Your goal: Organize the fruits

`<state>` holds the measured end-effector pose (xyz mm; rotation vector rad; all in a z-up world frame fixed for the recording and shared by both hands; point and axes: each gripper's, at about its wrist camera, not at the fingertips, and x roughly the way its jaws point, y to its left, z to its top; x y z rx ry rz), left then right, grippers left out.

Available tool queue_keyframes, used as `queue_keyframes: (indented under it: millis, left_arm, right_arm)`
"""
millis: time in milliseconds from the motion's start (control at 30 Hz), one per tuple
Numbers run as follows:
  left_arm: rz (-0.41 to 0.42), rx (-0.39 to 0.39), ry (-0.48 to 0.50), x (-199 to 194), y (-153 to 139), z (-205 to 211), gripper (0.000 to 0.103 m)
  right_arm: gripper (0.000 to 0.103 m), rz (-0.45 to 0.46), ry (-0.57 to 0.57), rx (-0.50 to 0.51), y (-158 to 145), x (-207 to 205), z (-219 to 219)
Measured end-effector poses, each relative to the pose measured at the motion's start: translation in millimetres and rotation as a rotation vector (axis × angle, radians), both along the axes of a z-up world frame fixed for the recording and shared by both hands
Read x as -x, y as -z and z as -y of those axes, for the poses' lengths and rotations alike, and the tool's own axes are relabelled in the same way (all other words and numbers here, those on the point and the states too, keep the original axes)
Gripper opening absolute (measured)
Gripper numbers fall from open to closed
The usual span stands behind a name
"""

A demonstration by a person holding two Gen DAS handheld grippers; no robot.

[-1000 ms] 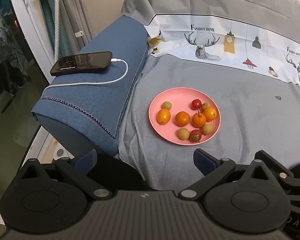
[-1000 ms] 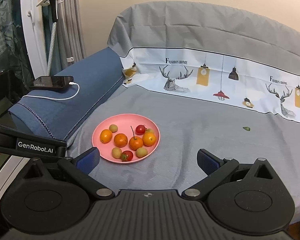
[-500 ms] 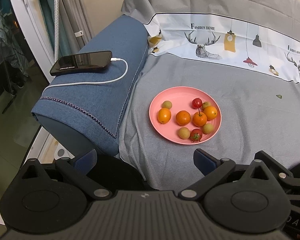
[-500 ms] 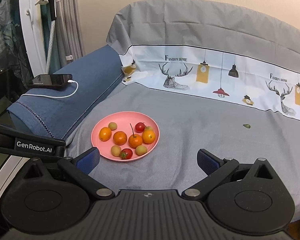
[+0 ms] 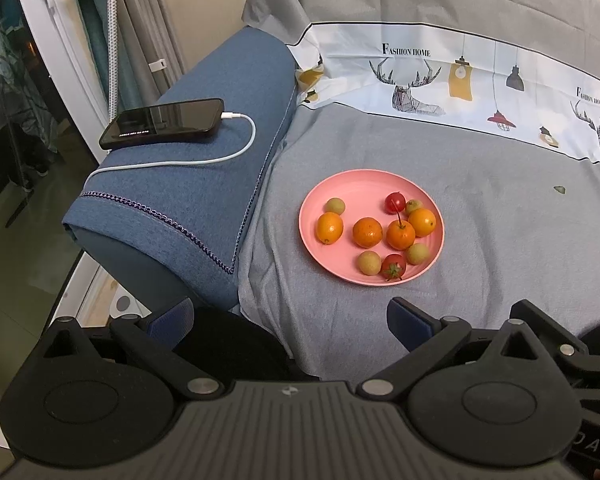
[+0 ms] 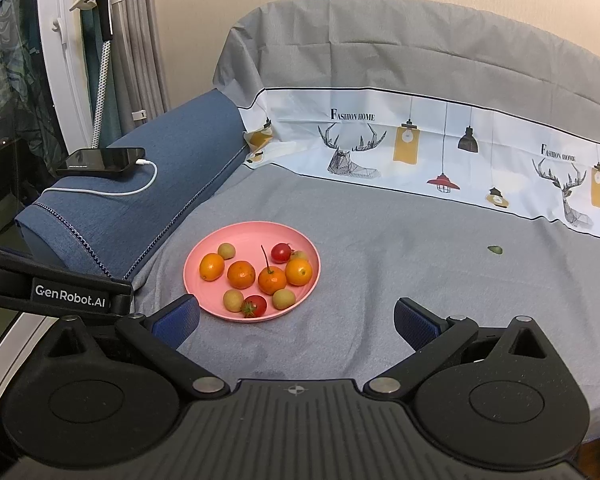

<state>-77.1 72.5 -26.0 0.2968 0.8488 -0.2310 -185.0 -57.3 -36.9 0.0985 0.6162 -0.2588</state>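
Observation:
A pink plate (image 5: 360,184) (image 6: 256,232) sits on the grey sofa cover. It holds several small oranges (image 5: 367,232) (image 6: 241,274), two red cherry tomatoes (image 5: 393,267) (image 6: 255,305) and several small yellow-green fruits (image 5: 335,205) (image 6: 226,251). My left gripper (image 5: 287,318) is open and empty, hovering in front of the plate, near the sofa's front edge. My right gripper (image 6: 297,320) is open and empty, just in front of the plate's near rim.
A black phone (image 5: 162,123) (image 6: 101,161) with a white charging cable (image 5: 220,156) lies on the blue armrest (image 5: 204,184) left of the plate. A small green scrap (image 6: 495,249) lies on the cover at right. The patterned backrest (image 6: 440,148) rises behind.
Both grippers have crept slightly forward toward the plate. The fruits and the plate have not moved, and both grippers stay open.

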Motion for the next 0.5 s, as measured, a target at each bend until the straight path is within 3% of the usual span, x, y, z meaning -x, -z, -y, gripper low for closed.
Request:
queue_keyframes:
  millis: [500]
  left_arm:
    - [-0.007, -0.005, -0.004, -1.5, 1.9, -0.3, 0.103]
  right_arm:
    - [0.102, -0.001, 0.000, -0.001, 0.3, -0.3, -0.3]
